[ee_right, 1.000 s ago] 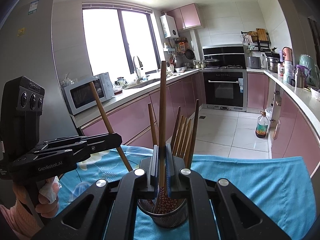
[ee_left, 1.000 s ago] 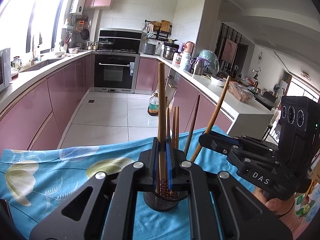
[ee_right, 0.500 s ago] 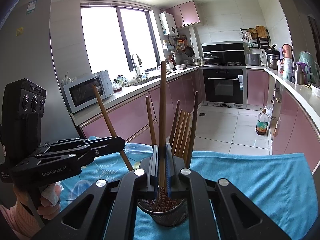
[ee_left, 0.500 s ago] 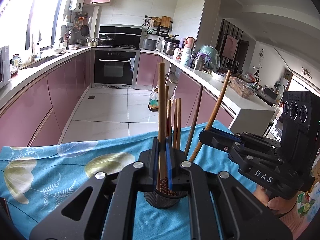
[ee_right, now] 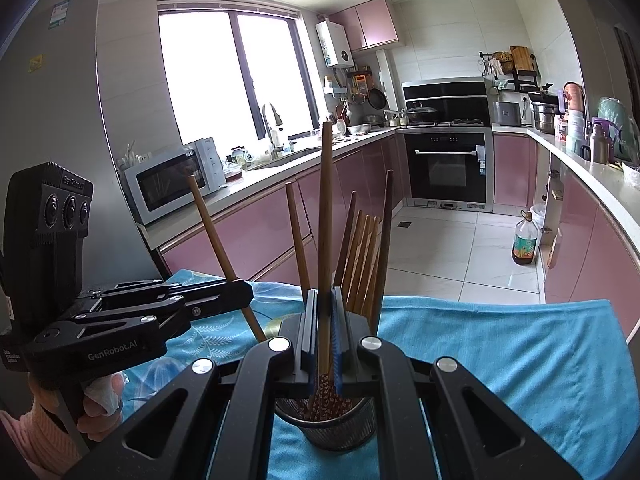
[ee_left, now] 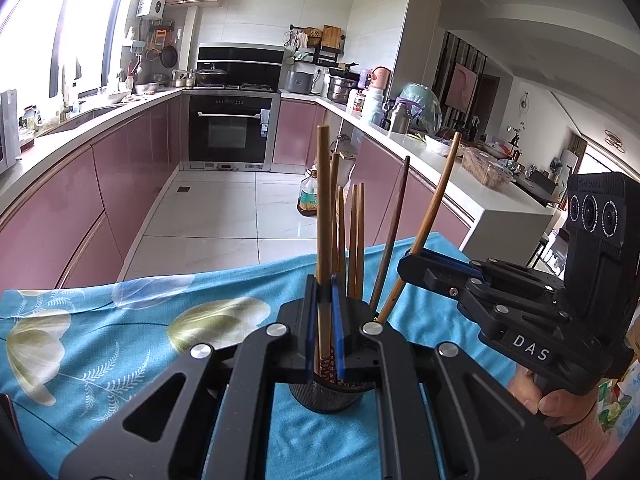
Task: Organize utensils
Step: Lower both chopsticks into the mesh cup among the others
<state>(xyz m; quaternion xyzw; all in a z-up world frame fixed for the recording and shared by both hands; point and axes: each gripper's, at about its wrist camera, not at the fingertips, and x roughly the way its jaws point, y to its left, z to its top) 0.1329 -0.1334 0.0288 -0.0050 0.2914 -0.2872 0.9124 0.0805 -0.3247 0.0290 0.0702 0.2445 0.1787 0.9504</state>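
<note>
Both hand-held grippers are clamped shut, each on one wooden chopstick. Seen from the left wrist, the left gripper (ee_left: 325,320) pinches an upright chopstick (ee_left: 322,208) between its blue pads, the patterned lower end reaching into the dark mesh holder (ee_left: 325,394) directly below the jaws. To its right, the right gripper (ee_left: 412,266) grips a second chopstick (ee_left: 434,208) that leans away to the right, its lower end running down toward the holder's rim.

From the right wrist, the right gripper (ee_right: 325,320) shows its chopstick (ee_right: 324,220) standing straight up over the mesh holder (ee_right: 326,428), while the left gripper (ee_right: 240,292) holds its stick (ee_right: 212,232) tilted to the left. A bunch of other chopsticks (ee_right: 362,256) already stands in the holder, fanned just behind and to the right of the jaws, crowding the opening.

The holder sits on a blue floral cloth (ee_left: 100,344) covering the table. Beyond it are pink cabinets (ee_left: 72,216), a built-in oven (ee_left: 229,136), and an oil bottle (ee_right: 525,242) on the tiled floor. A microwave (ee_right: 172,178) stands on the left counter near the window. A hand (ee_left: 548,400) shows under the right gripper's body.
</note>
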